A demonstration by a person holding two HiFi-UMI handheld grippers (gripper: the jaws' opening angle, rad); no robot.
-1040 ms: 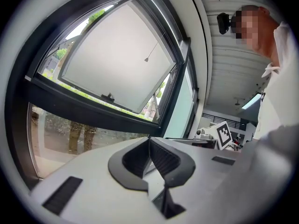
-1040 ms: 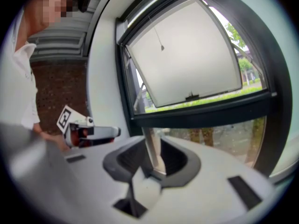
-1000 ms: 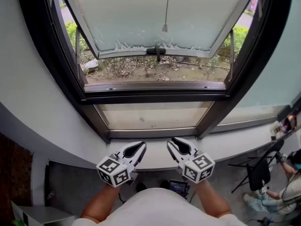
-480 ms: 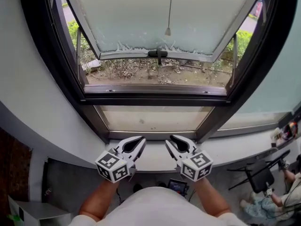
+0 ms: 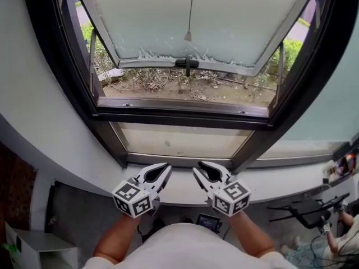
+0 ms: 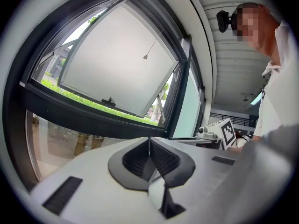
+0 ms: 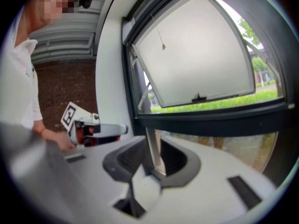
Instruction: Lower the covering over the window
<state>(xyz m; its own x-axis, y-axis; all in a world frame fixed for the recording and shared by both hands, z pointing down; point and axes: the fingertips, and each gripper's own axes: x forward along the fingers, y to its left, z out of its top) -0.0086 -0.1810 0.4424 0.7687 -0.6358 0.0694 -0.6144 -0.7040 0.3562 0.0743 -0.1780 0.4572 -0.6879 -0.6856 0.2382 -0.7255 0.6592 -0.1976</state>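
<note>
Head view: left tongs (image 5: 161,171) and right tongs (image 5: 203,169) hover over the windowsill (image 5: 280,175); the pull cord (image 5: 188,36) hangs well above, mid-window.
Left gripper view: tongs pressed together, empty.
Right gripper view: tongs partly apart, empty. Probably best to pinch just above the cord's weight.

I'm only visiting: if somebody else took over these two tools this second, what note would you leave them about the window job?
Left tool: shut, empty, low by the sill.
Right tool: jaws apart, nothing between them, right beside the left one.
Pull cord: hangs free in front of the open sash, well above both tools. No covering is in view.
Done: nothing that shows.
Left: probably reach up, take the cord and draw the covering down.
</note>
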